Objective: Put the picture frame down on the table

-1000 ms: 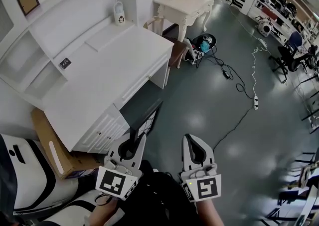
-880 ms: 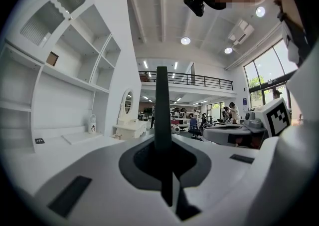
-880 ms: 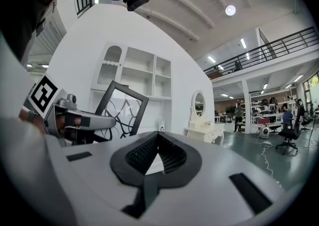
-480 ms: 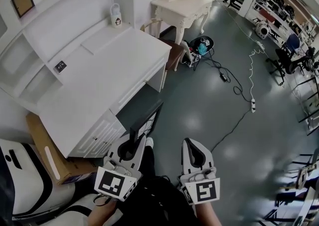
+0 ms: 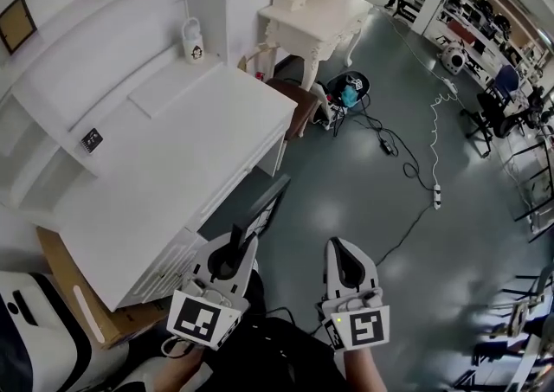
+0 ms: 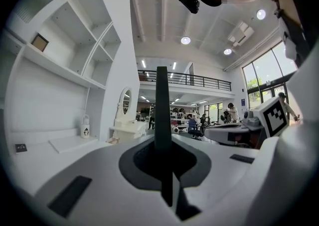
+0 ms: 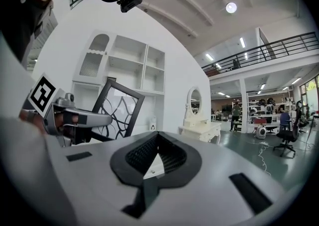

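Note:
My left gripper (image 5: 232, 253) is shut on the edge of a black picture frame (image 5: 264, 207) with a curly pattern behind its glass. The frame stands up ahead of the jaws, over the grey floor just off the front edge of the white desk (image 5: 147, 174). Seen edge-on in the left gripper view, the frame (image 6: 161, 115) is a thin dark bar pinched between the jaws. In the right gripper view the frame (image 7: 117, 110) stands tilted at the left. My right gripper (image 5: 348, 267) is shut with nothing in it, beside the left one.
A white lantern (image 5: 192, 41) stands at the desk's back, under white shelves (image 5: 52, 53). A small dark object (image 5: 91, 139) lies on the desk. A cardboard box (image 5: 78, 312) leans beside the desk. Beyond are a white dressing table (image 5: 316, 14), a bag (image 5: 351, 85) and cables (image 5: 433, 183).
Both grippers and the frame have moved forward along the desk's front edge; the desk and dressing table now appear closer. Both jaws stayed as they were.

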Demonstrator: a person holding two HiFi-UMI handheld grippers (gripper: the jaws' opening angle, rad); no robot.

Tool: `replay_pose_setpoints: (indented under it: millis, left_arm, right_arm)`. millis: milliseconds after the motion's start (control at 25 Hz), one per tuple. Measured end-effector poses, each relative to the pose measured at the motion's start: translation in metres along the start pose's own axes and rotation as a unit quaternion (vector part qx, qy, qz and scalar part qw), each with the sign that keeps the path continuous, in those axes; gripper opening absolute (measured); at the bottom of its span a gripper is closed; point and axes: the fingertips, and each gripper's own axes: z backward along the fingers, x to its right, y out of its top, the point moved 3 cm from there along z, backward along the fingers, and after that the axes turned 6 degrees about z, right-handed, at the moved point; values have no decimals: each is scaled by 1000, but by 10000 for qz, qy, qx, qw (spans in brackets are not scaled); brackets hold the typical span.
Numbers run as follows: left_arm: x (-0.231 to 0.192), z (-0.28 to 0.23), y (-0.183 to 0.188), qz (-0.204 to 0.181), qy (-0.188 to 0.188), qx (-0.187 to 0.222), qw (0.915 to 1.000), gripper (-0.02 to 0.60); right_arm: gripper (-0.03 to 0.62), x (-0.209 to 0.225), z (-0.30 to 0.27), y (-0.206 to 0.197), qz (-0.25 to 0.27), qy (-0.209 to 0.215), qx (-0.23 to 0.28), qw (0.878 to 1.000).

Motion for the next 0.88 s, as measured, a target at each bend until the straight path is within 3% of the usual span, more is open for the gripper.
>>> replay_pose_setpoints:
  millis: [480, 880]
  left_arm:
    - [-104, -102, 42, 22, 319, 120, 9994, 12]
    - [-174, -147, 55, -50, 533, 209, 9983, 11]
  right_arm:
    - [2, 33, -152, 26, 90, 423, 123, 9990]
    - [2, 32, -244, 35, 178, 784, 171, 9966]
